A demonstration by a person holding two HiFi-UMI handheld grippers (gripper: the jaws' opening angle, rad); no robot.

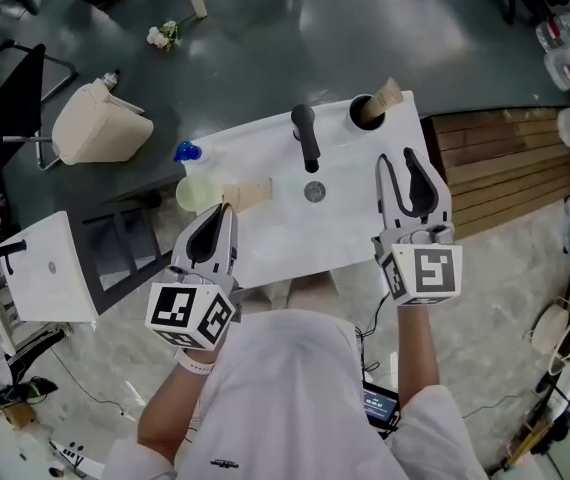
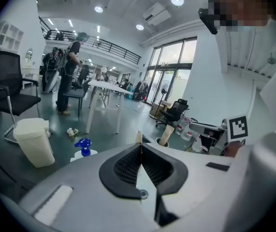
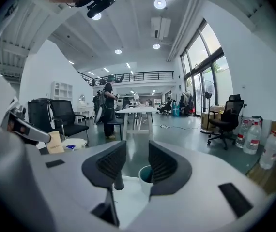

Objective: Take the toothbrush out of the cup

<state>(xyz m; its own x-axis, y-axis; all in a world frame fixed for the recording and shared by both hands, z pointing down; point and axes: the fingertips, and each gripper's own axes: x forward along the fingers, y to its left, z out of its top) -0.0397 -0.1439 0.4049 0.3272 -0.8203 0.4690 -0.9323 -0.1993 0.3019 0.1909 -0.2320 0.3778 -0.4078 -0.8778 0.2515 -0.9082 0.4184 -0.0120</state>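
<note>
A dark-mouthed cup (image 1: 364, 113) stands at the far right corner of the white washbasin top (image 1: 355, 223), with a tan toothbrush (image 1: 386, 95) leaning out of it. My right gripper (image 1: 397, 158) is open and empty, a short way nearer than the cup. In the right gripper view the cup (image 3: 145, 174) shows low between the open jaws of that gripper (image 3: 137, 149), still apart from them. My left gripper (image 1: 227, 208) is shut and empty over the basin's left edge. From the left gripper (image 2: 140, 145) view, the cup (image 2: 162, 142) and toothbrush (image 2: 166, 133) stand far ahead.
A black tap (image 1: 306, 135) and a drain (image 1: 313, 191) sit mid-basin. A pale green bowl (image 1: 196, 193), a tan box (image 1: 249, 194) and a blue pump bottle (image 1: 186, 152) crowd the left side. A beige bin (image 1: 98, 123) stands on the floor; wooden slats (image 1: 505, 163) lie to the right.
</note>
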